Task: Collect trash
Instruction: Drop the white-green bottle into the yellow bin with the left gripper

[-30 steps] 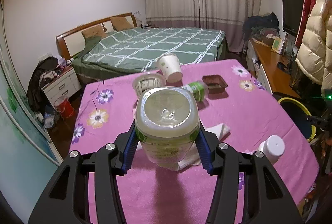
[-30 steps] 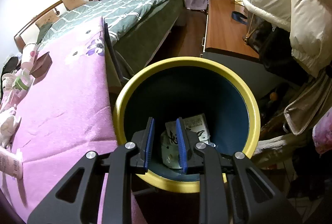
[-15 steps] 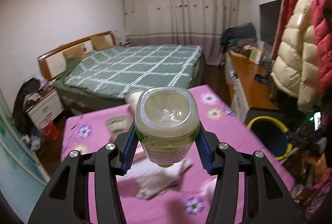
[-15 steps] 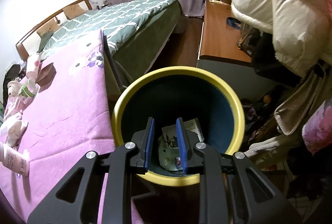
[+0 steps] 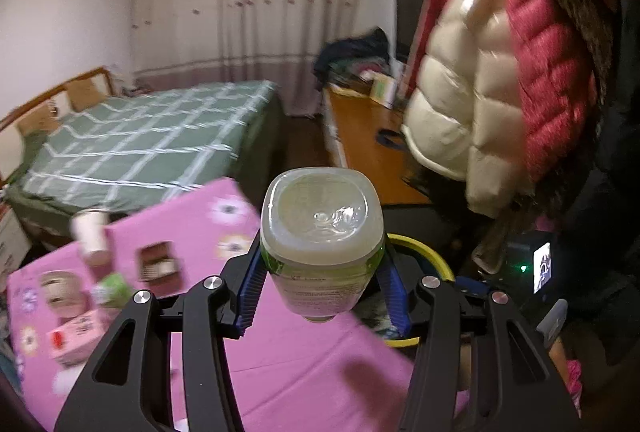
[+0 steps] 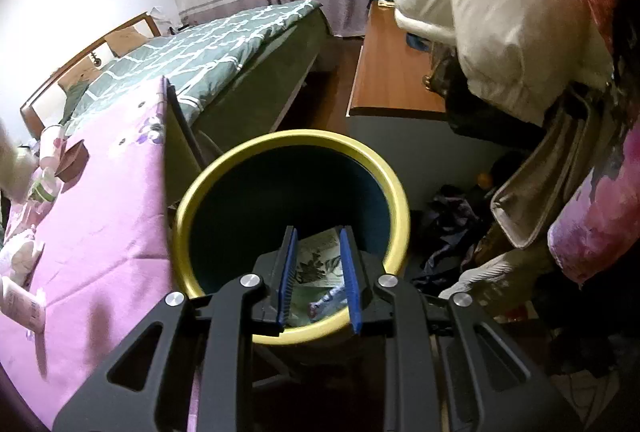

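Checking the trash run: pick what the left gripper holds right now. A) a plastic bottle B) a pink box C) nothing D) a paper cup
A: the left gripper has its blue pads pressed on both sides of a clear plastic bottle with a green label, seen bottom-first, near the yellow-rimmed bin.

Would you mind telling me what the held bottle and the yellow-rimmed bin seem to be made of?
Bottle: likely translucent plastic, glossy; light glints on its moulded base, with a printed green label wrap. Bin: smooth yellow rim with a soft sheen and dark inner wall, probably plastic, though painted metal cannot be excluded.
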Demonstrator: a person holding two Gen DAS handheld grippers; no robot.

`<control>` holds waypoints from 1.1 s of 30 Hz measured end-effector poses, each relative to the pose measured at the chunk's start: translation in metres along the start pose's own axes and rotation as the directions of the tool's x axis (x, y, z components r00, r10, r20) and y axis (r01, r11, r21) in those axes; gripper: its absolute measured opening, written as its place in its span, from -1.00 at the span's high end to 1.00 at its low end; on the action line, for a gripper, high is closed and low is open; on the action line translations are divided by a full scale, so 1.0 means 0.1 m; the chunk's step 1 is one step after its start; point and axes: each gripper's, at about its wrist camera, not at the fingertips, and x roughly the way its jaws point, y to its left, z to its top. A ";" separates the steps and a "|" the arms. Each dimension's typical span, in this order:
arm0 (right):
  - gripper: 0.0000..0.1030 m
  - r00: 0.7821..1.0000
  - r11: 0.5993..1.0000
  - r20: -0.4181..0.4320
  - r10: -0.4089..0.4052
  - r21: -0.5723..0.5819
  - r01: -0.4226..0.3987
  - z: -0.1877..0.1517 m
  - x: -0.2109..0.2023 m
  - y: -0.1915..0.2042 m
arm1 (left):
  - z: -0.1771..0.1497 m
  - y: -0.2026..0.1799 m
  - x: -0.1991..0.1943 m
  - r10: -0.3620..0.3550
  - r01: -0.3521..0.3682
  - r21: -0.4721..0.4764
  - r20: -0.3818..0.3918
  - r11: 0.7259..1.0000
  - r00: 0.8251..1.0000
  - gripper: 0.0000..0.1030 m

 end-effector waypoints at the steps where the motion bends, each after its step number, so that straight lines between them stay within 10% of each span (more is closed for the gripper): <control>1: 0.59 1.000 1.000 -0.001 0.000 0.004 0.000 -0.01 0.00 -0.04 | -0.02 -0.06 0.10 -0.010 0.010 0.006 -0.012 1.000 1.000 0.00; 17: 0.37 1.000 0.999 -0.012 -0.020 0.028 0.020 -0.08 0.07 -0.32 | -0.37 -0.81 1.70 -0.041 0.052 0.038 -0.249 0.998 0.968 -0.04; 19: 0.37 1.000 0.999 -0.014 -0.022 0.026 0.023 -0.08 0.07 -0.32 | -0.38 -0.76 1.65 -0.038 0.044 0.025 -0.229 0.999 0.973 -0.42; 33: 0.36 1.000 1.000 -0.013 0.010 -0.020 -0.011 -0.11 0.02 0.00 | -0.21 -0.17 0.05 0.020 -0.020 -0.012 -0.009 1.000 1.000 -0.83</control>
